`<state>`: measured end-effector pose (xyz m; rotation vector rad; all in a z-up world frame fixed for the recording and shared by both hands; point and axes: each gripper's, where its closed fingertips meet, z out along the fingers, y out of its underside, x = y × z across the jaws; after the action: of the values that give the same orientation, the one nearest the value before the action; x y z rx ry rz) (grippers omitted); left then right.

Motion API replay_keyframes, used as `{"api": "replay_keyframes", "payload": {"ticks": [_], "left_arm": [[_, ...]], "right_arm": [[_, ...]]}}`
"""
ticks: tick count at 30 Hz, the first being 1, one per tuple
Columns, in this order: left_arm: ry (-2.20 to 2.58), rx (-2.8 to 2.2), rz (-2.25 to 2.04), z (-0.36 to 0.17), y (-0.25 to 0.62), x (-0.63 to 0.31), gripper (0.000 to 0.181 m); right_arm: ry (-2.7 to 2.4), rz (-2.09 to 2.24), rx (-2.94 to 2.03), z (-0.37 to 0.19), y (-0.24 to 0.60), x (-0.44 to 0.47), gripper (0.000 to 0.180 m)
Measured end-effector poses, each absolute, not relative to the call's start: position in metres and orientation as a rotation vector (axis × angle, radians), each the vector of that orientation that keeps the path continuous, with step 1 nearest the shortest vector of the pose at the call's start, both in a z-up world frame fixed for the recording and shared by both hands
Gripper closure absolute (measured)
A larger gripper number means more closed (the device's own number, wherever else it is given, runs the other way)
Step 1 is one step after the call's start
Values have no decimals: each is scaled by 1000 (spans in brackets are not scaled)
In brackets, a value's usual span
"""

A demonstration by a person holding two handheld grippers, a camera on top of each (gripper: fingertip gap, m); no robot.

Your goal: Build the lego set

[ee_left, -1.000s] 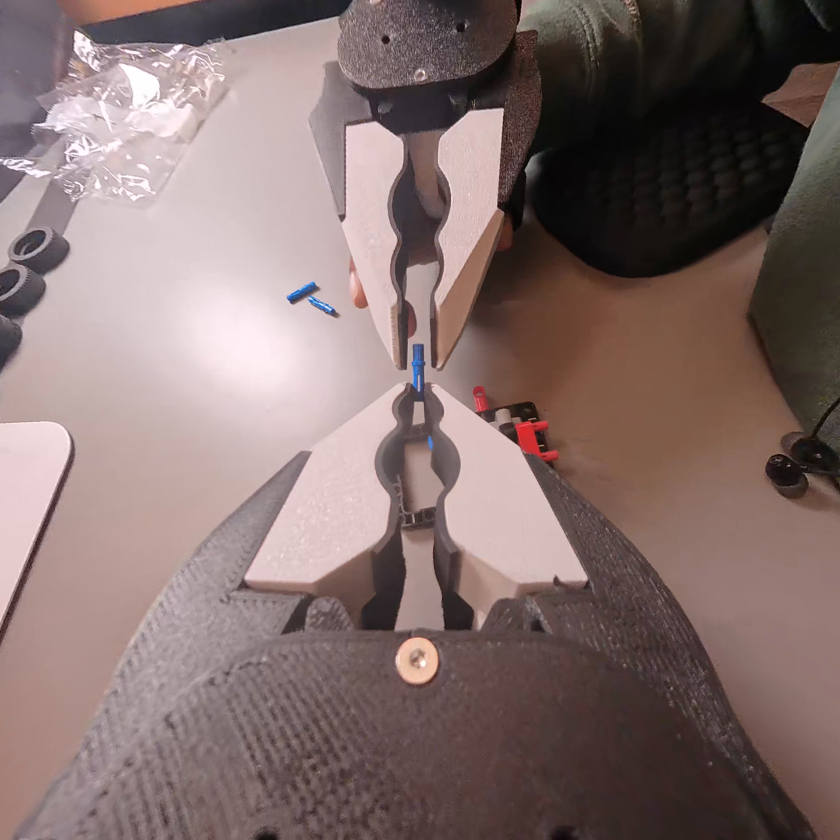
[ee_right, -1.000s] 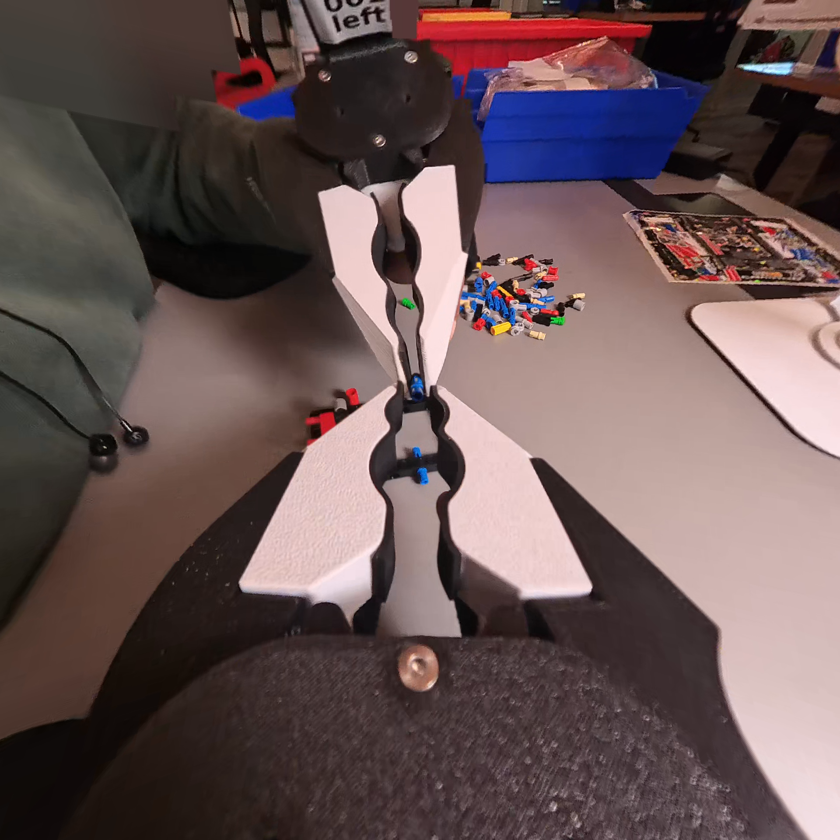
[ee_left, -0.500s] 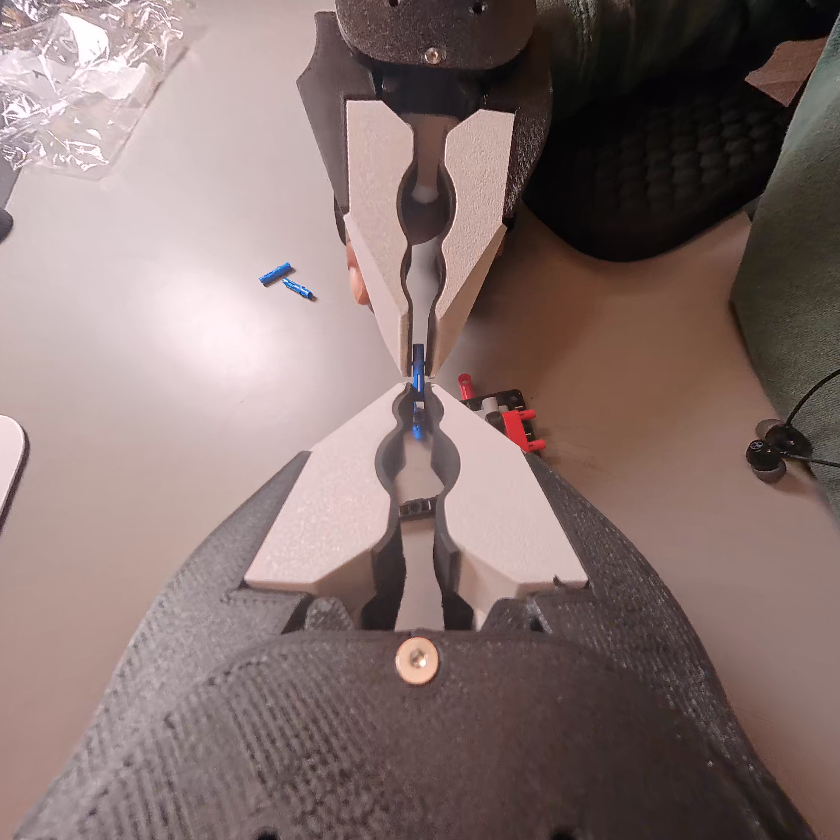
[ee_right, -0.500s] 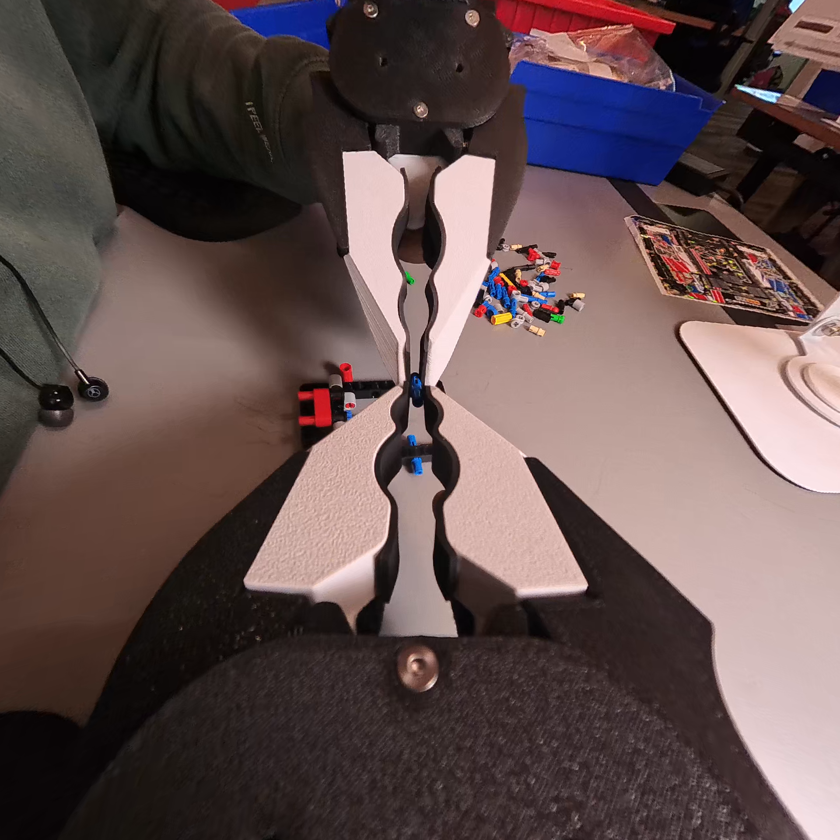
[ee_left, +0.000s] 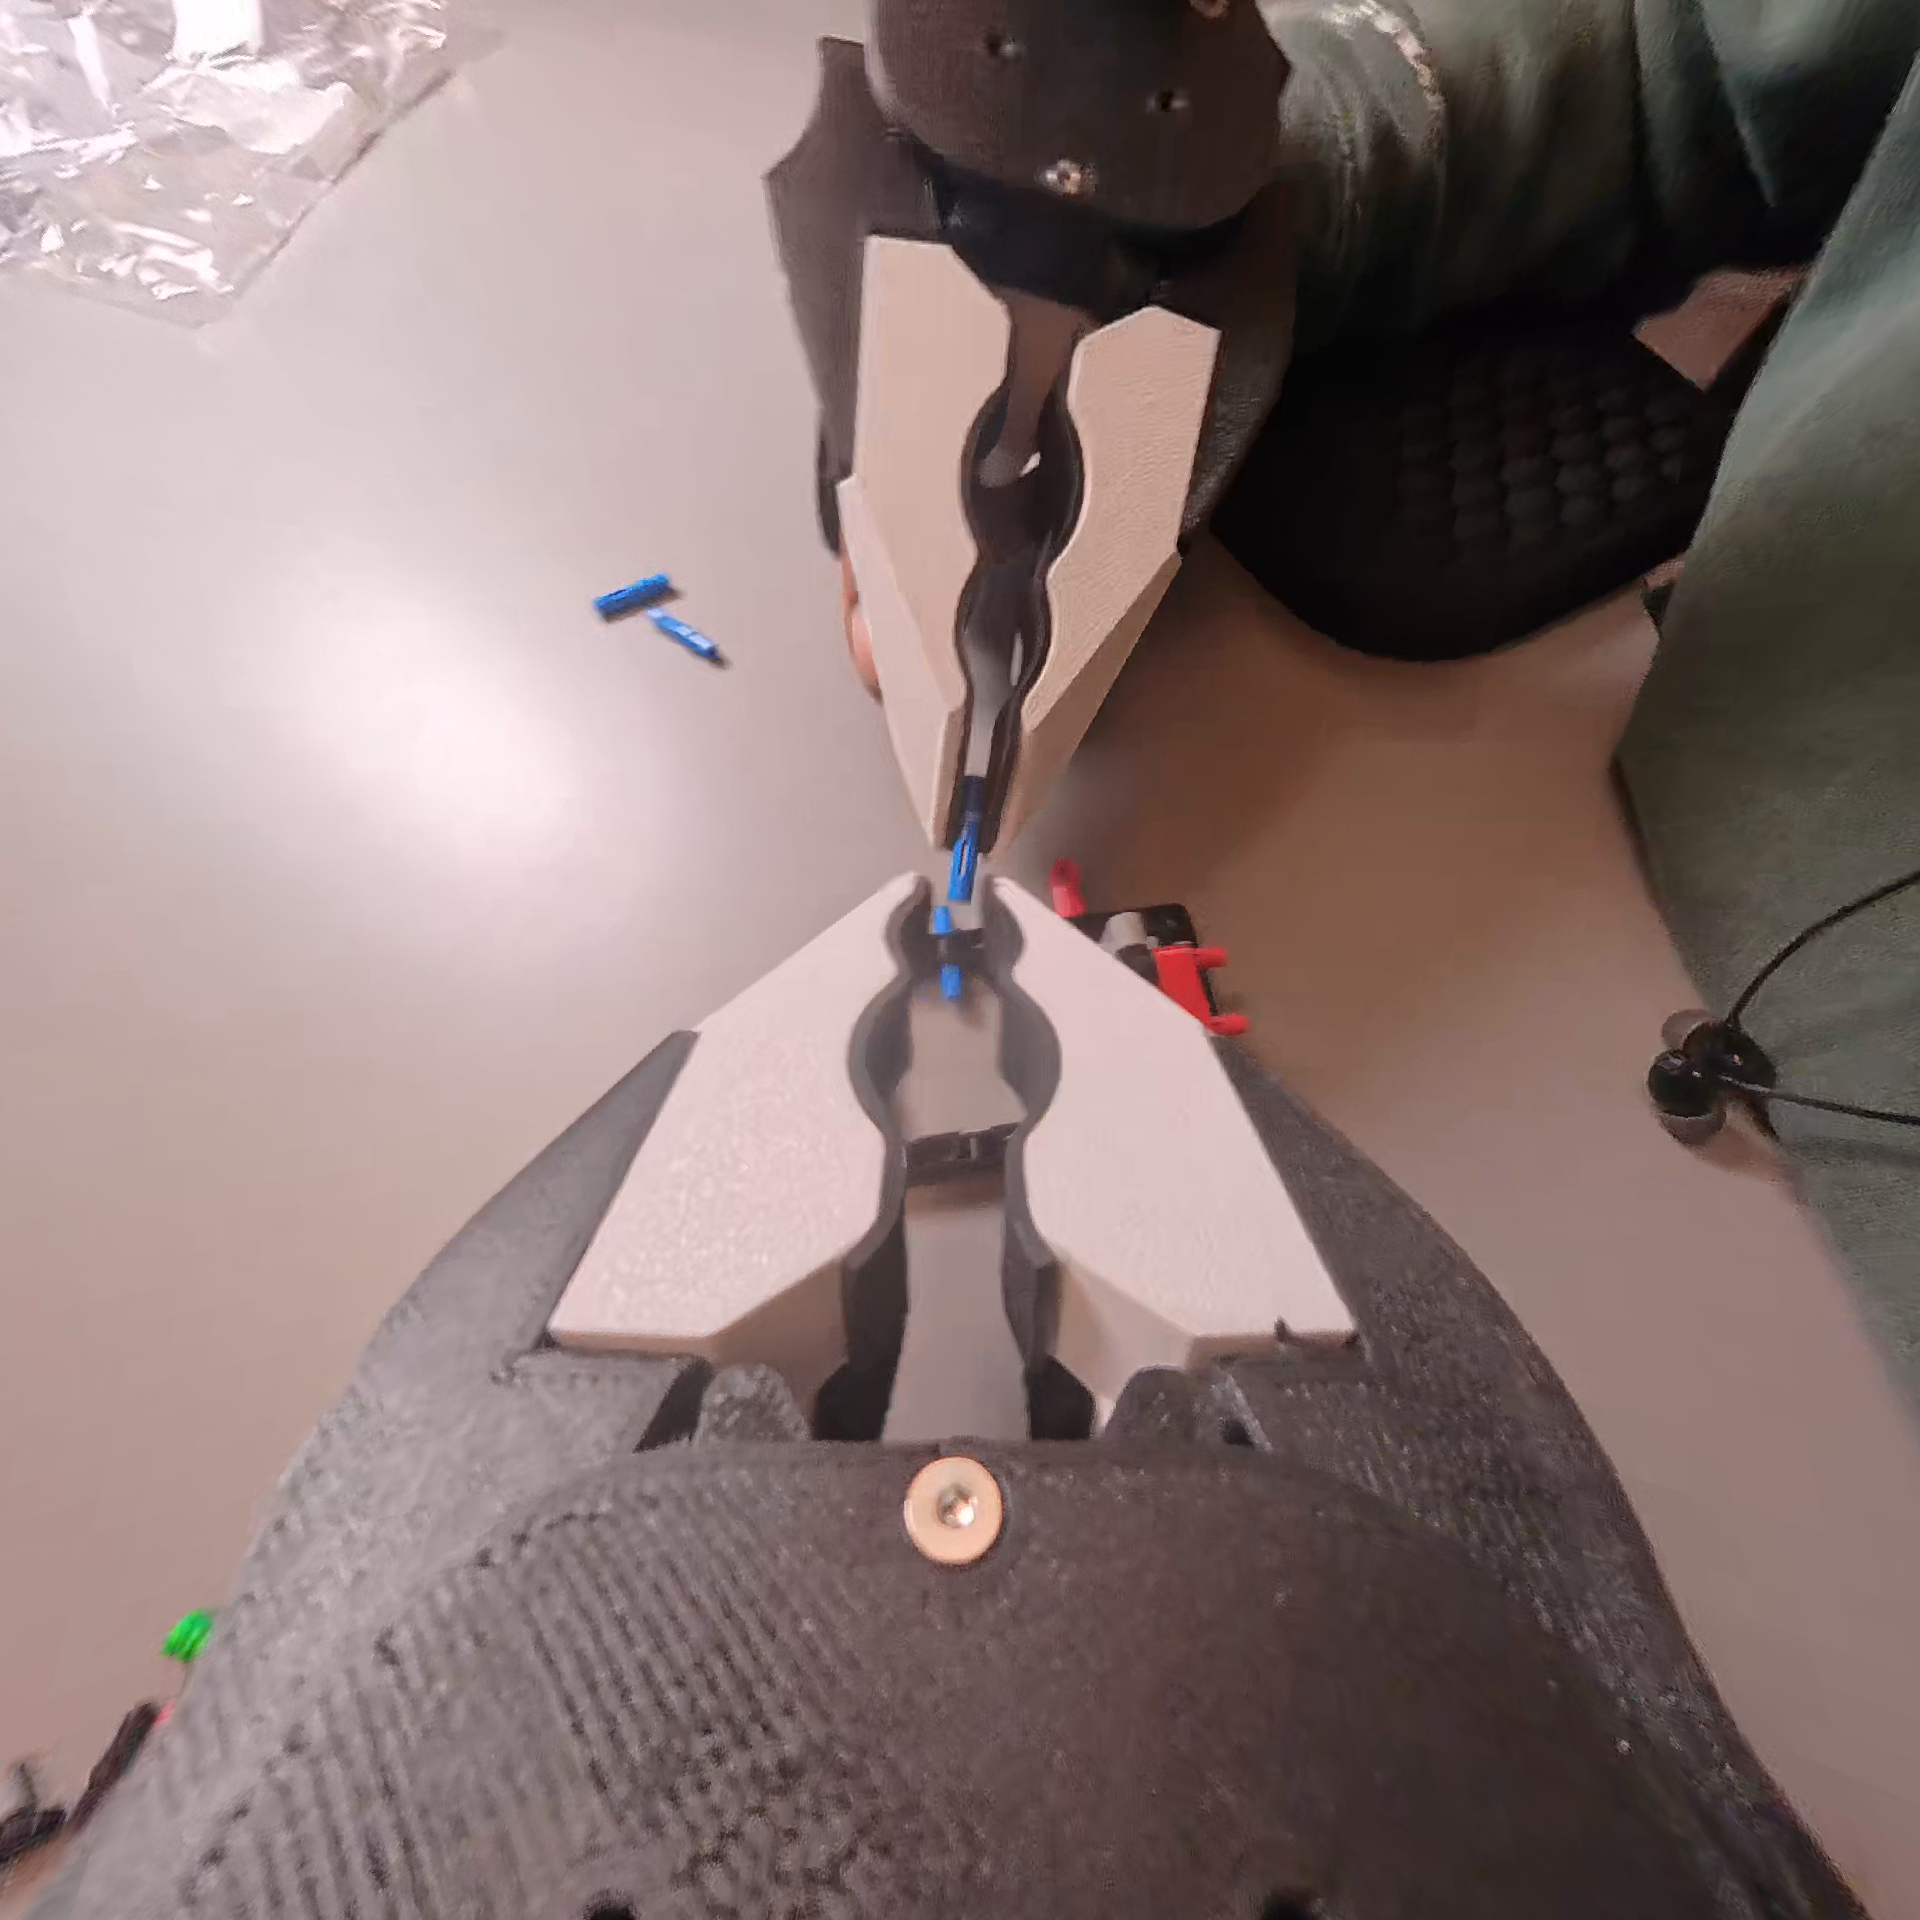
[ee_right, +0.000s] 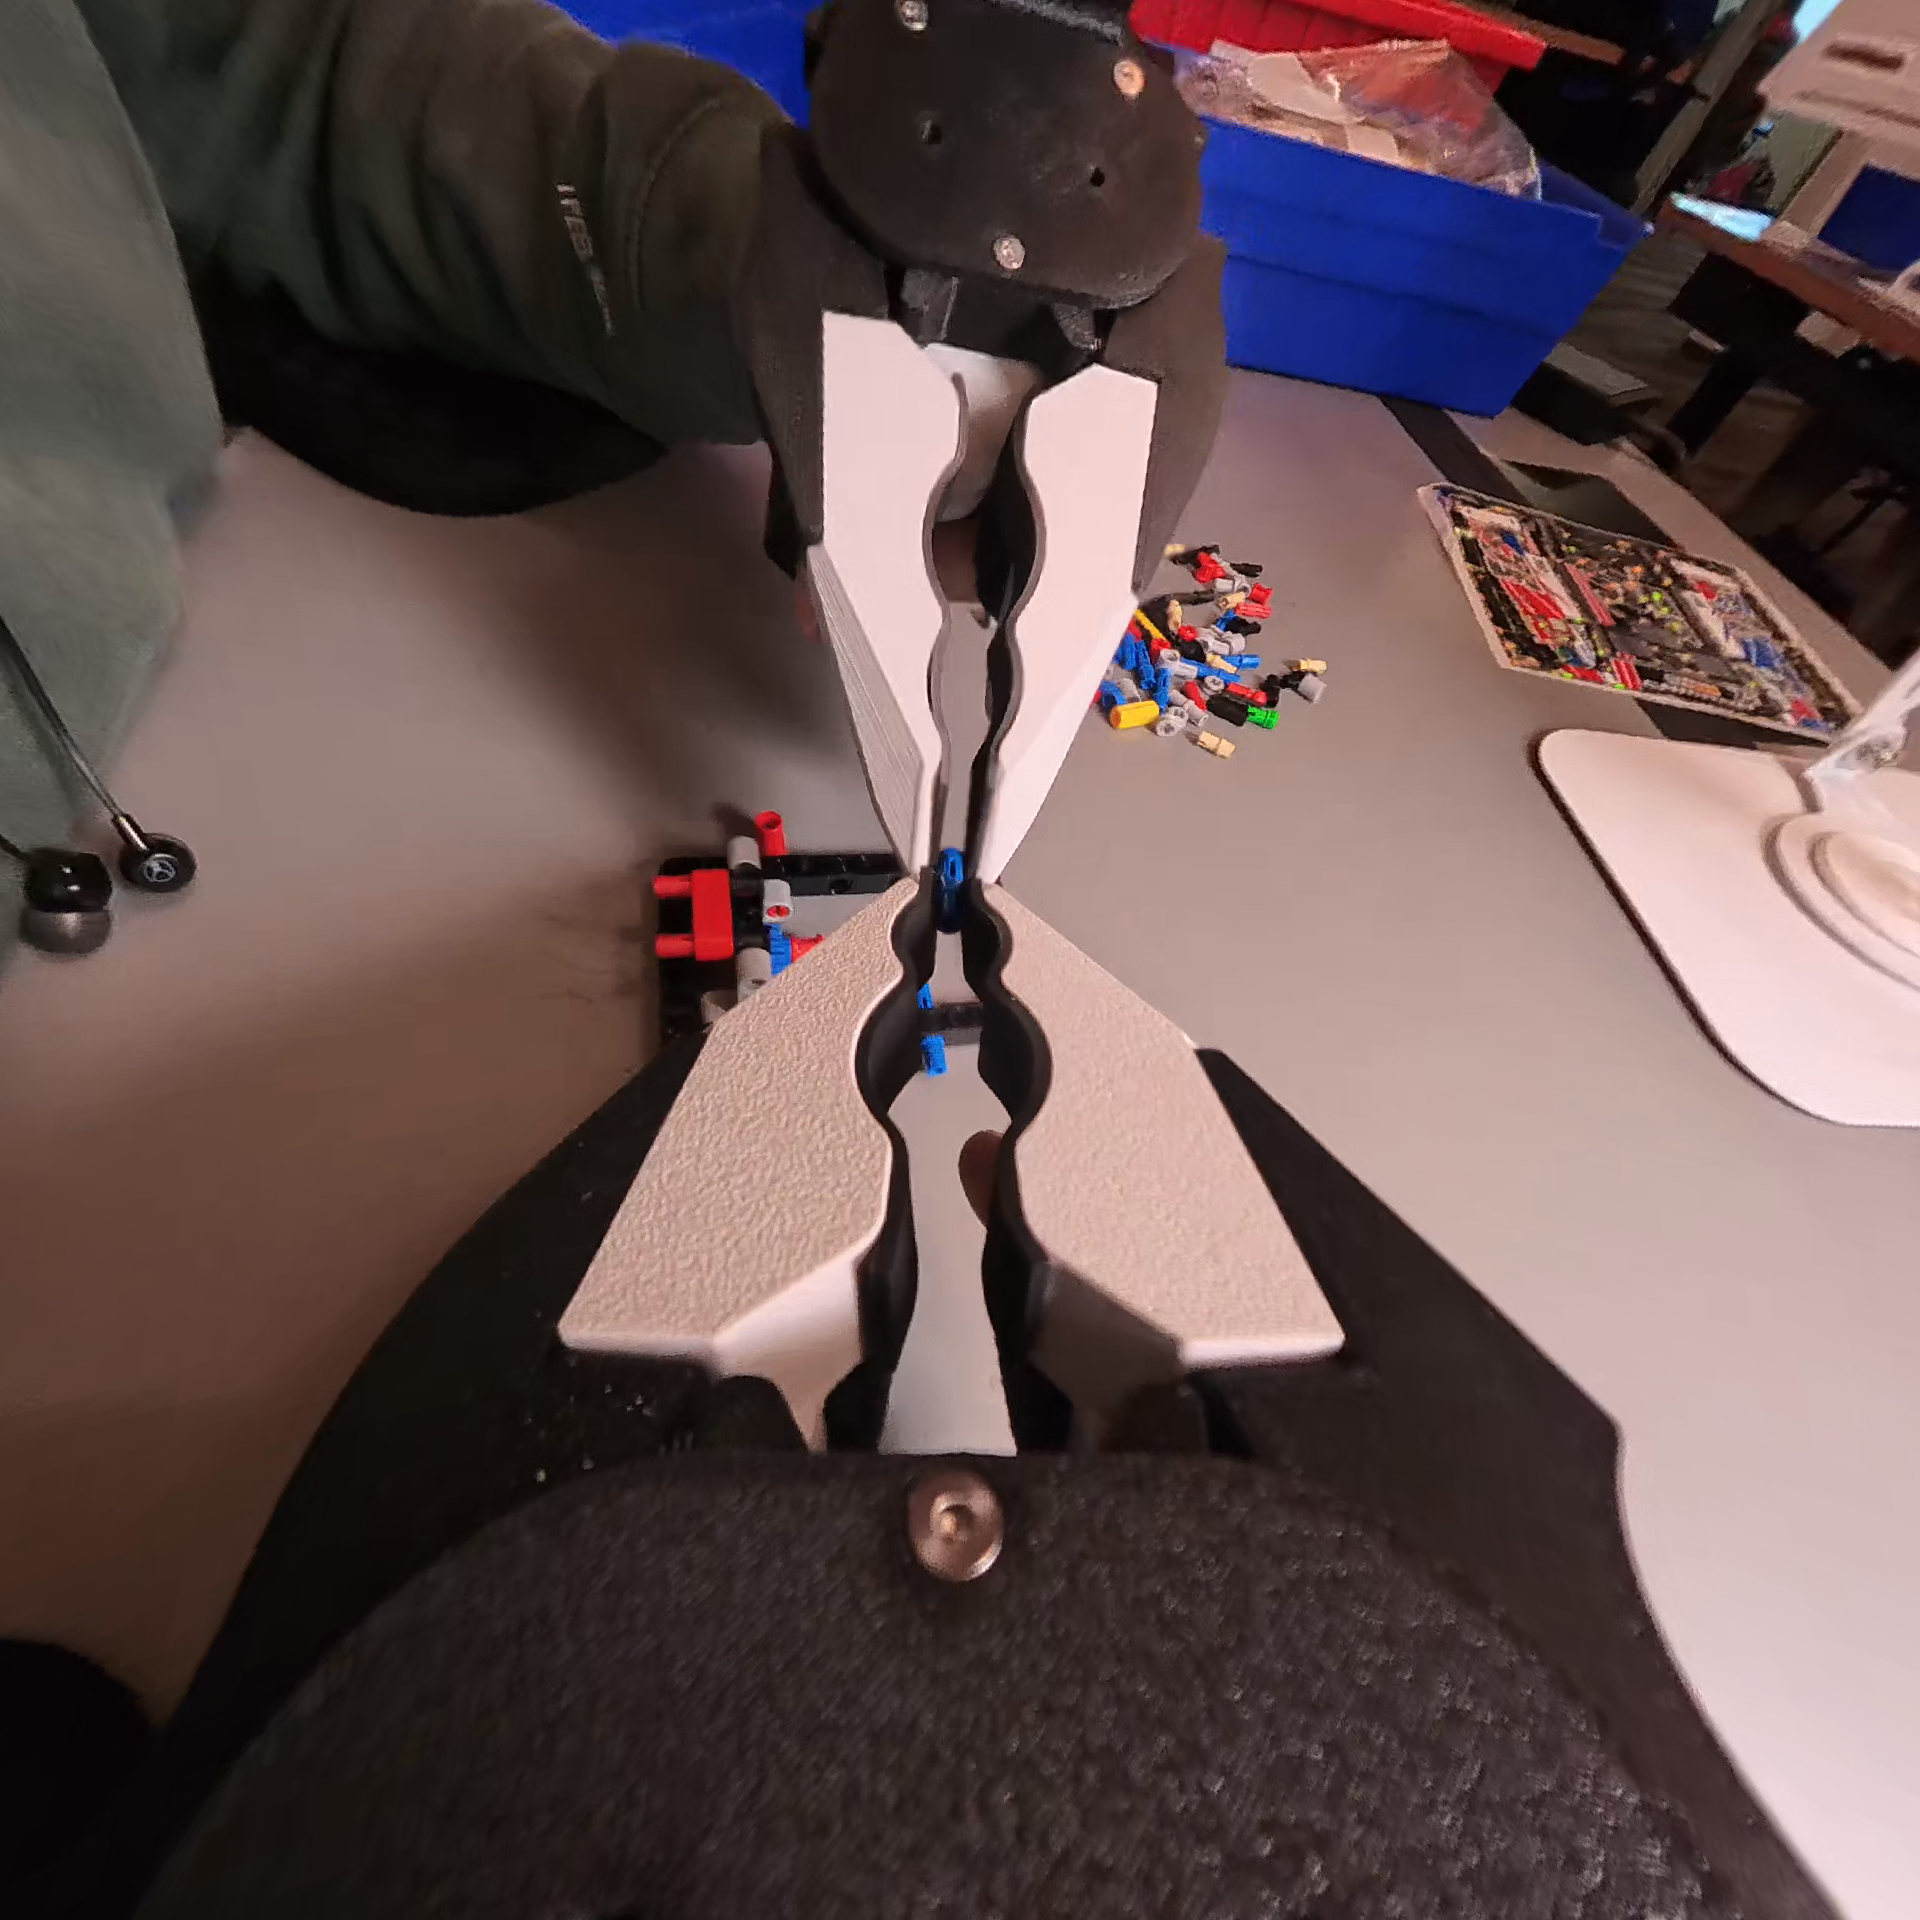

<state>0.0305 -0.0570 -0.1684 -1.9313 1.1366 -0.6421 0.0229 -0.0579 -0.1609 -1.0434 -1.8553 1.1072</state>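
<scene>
Left gripper (ee_left: 958, 902): centre of the left wrist view, tips narrowly parted, clamped on a small black piece (ee_left: 961, 940) carrying a blue pin.
Right gripper (ee_left: 975, 831): comes down from the top of that view, tip to tip with the left one, pinched on a blue pin (ee_left: 964, 854).
Pin contact: its lower end sits at the black piece; whether it is seated cannot be told.
Right wrist view: own gripper (ee_right: 948, 902) closed on the blue pin (ee_right: 949, 878).
Partial build (ee_right: 743, 914): black, red and grey, on the table left of centre.
Loose parts pile (ee_right: 1205, 665): upper right of centre.
Spare blue pins (ee_left: 655, 615): upper left, left wrist view.
Writing: printed booklet (ee_right: 1621, 613) at right edge; small sleeve logo (ee_right: 582, 260), blurred.
</scene>
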Motion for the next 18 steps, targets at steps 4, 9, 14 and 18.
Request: {"api": "replay_keyframes", "payload": {"ticks": [4, 9, 14, 18], "left_arm": [[1036, -2066, -613, -181, -44, 1, 152], [1095, -2183, -528, -214, -43, -2, 150], [1153, -2147, -516, -217, -41, 9, 174], [1199, -2004, -437, -209, -39, 13, 174]], "right_arm": [[-1808, 1138, -1150, -158, -35, 30, 177], [-1766, 1164, -1206, -155, -17, 38, 177], [-1785, 1208, -1216, -159, -21, 39, 177], [-1804, 1252, -1250, -163, -26, 39, 177]]}}
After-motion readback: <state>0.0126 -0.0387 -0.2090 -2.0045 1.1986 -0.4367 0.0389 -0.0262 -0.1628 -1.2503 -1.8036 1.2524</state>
